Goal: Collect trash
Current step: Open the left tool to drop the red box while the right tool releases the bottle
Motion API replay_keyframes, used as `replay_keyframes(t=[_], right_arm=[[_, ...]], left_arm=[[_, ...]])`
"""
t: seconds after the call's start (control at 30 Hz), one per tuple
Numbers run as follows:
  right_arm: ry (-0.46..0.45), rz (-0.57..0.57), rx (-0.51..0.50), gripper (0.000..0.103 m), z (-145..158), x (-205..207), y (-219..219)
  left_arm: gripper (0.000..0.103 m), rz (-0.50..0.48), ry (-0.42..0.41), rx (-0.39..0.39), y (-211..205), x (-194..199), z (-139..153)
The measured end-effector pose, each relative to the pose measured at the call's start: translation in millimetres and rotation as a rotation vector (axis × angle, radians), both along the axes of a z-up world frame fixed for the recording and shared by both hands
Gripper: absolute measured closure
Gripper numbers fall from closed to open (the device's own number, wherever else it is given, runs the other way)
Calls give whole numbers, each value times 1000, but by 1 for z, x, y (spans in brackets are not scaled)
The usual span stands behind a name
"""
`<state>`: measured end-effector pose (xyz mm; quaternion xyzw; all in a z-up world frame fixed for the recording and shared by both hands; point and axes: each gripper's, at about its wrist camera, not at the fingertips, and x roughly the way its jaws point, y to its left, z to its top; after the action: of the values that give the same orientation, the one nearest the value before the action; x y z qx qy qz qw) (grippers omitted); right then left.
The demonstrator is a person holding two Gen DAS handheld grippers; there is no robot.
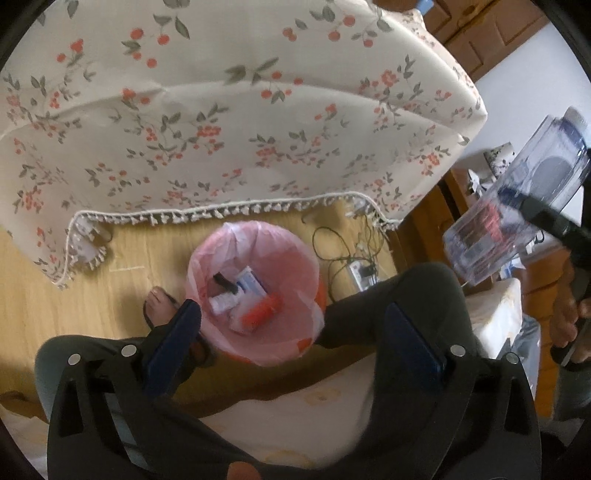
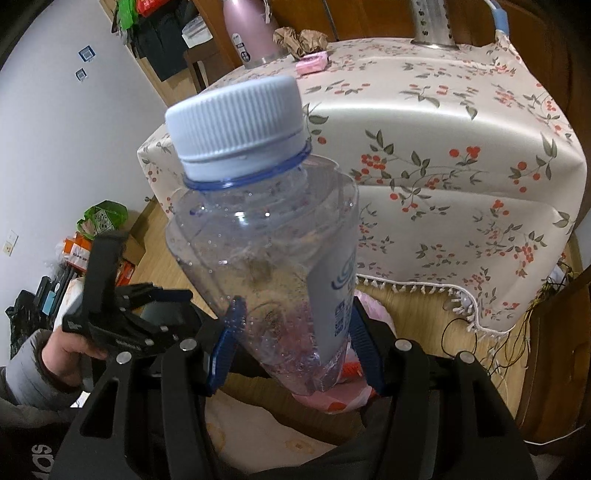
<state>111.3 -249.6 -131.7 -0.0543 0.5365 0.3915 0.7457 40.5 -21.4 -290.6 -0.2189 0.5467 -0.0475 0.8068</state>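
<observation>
A bin lined with a pink bag (image 1: pixel 255 295) stands on the wooden floor below the table; it holds a white box, an orange item and other scraps. My left gripper (image 1: pixel 295 325) is open and empty above the bin. My right gripper (image 2: pixel 291 332) is shut on an empty clear plastic bottle (image 2: pixel 266 243) with a white cap, held tilted above the bin's pink bag (image 2: pixel 332 398). The bottle also shows in the left wrist view (image 1: pixel 517 199), to the upper right of the bin.
A table under a floral cloth (image 1: pixel 221 110) stands behind the bin. On it are a pink flask (image 2: pixel 251 33), crumpled brown paper (image 2: pixel 301 40) and a pink packet (image 2: pixel 312 62). A power strip with cables (image 1: pixel 360 269) lies right of the bin. My foot (image 1: pixel 162 306) is at its left.
</observation>
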Motion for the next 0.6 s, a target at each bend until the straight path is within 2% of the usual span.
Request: replay_keyframes(t=[0.47, 0.6], right_arm=[[54, 46, -43, 45, -27, -13, 13], [51, 46, -47, 24, -28, -13, 14]], left_arm=[[6, 34, -55, 31, 17, -1, 24], [6, 38, -61, 37, 19, -2, 28]])
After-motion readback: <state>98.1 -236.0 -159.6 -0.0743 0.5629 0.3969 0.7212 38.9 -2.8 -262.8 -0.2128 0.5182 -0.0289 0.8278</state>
